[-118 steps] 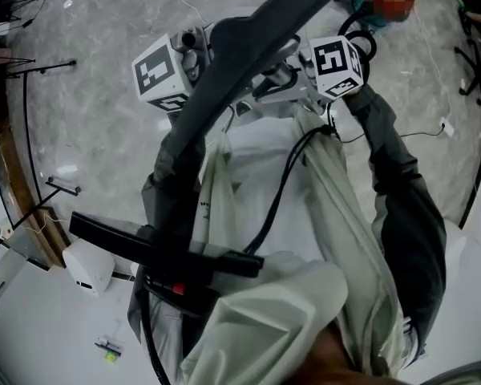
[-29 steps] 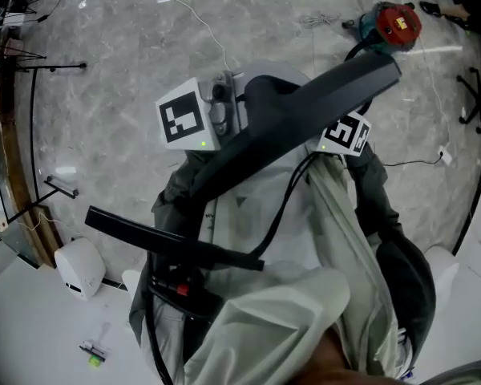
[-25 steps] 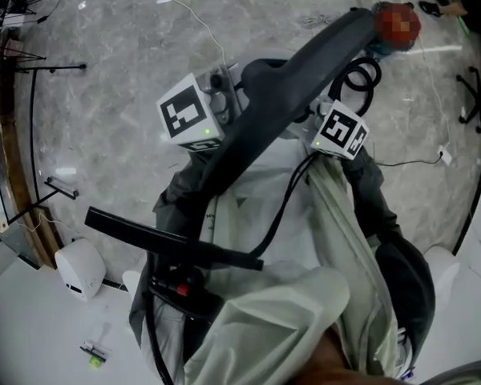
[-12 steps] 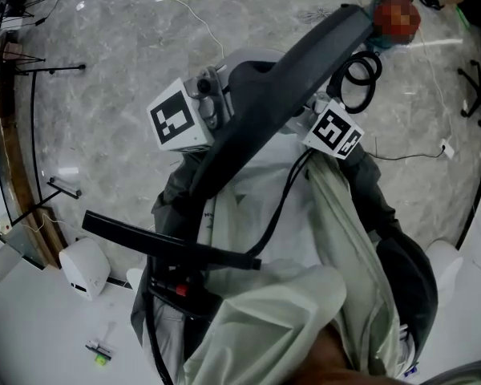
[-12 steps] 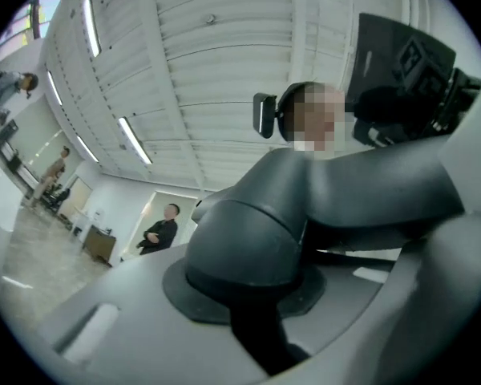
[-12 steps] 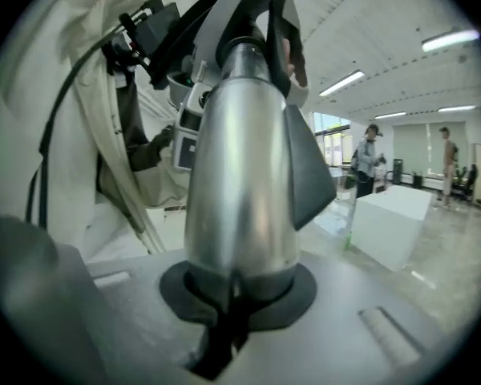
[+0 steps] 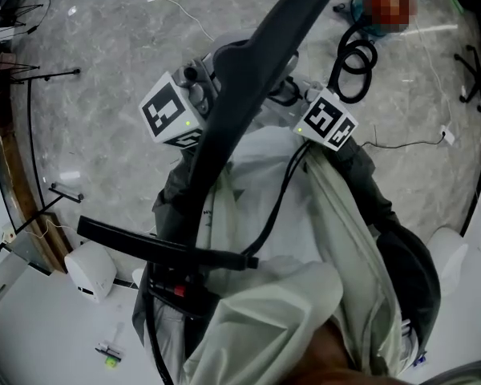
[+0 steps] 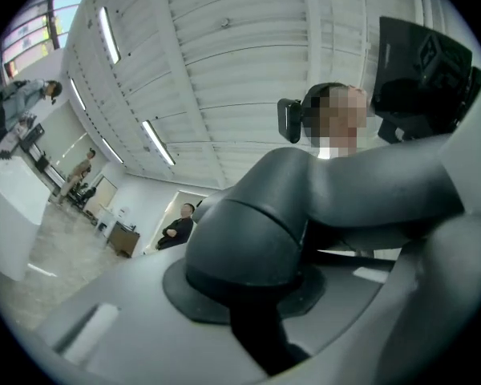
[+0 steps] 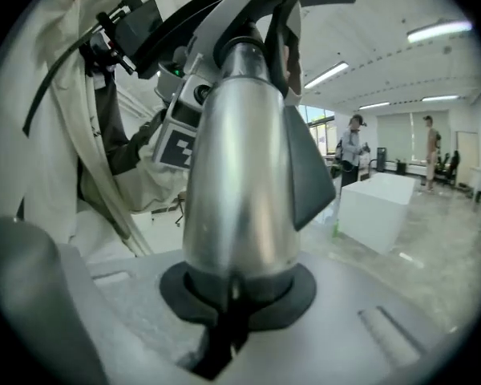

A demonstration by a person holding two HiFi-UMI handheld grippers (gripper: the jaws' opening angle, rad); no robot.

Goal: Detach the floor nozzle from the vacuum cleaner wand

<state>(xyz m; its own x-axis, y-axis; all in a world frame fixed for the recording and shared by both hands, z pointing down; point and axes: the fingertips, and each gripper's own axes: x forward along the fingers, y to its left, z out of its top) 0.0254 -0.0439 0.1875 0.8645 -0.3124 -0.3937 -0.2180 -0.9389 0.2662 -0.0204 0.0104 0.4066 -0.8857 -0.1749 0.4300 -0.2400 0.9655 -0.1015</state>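
nozzle neck (image 8: 252, 231), clamped in left gripper (image 8: 255, 307)

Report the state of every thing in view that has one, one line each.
floor nozzle, held up off the floor, tilted, apparently joined to the wand.
wand, clamped near its lower end, upper end running into the nozzle's neck.
left gripper, shut on the floor nozzle's neck.
right gripper, shut on the wand.
hose, lying coiled on the floor.
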